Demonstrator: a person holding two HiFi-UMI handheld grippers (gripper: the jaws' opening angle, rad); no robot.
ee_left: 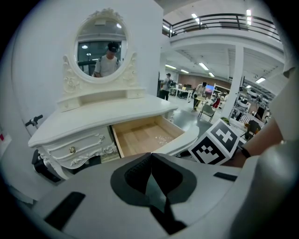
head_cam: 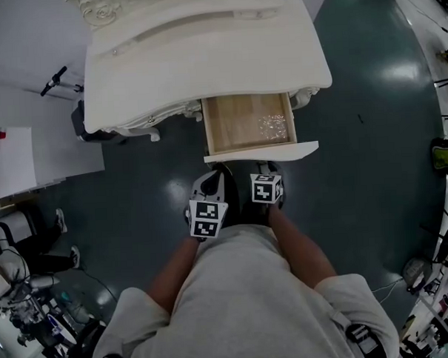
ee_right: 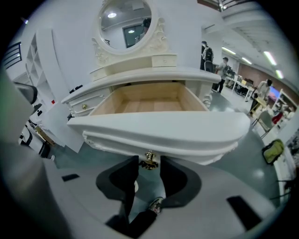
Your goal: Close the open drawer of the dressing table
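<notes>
Right gripper [ee_right: 148,164]: jaws wide apart, the small brass knob [ee_right: 149,158] of the drawer front sits between the tips. No clear press of the pads on it, so it's not a grip. In the head view this gripper [head_cam: 264,169] is just under the front panel of the drawer [head_cam: 261,152].

Left gripper [ee_left: 150,158]: jaws closed together, nothing between them. It hangs just beside the right one, short of the drawer, touching nothing. Its marker cube [head_cam: 207,218] shows at lower left of the pair.

Drawer is pulled well out from the front edge of the surface [head_cam: 204,57], toward the right-hand end of that edge in the head view. Bare wood inside [head_cam: 244,122]; a small glittery patch [head_cam: 273,124] lies near its right wall – can't tell what it is. The white curved front panel overhangs the knob.

Dressing table: white, carved trim, oval mirror [ee_left: 103,46] on a raised back shelf. A stack of small closed drawers [ee_left: 77,147] with round knobs sits left of the open one.

Floor [head_cam: 370,131] is dark teal, glossy, with light glare. White panels [head_cam: 16,161] are at the left and cluttered gear sits along both sides. A yellow-green bag [head_cam: 445,156] lies at the far right. The room is a large open hall with a railed mezzanine [ee_left: 219,21], ceiling strip lights and people standing far back.
</notes>
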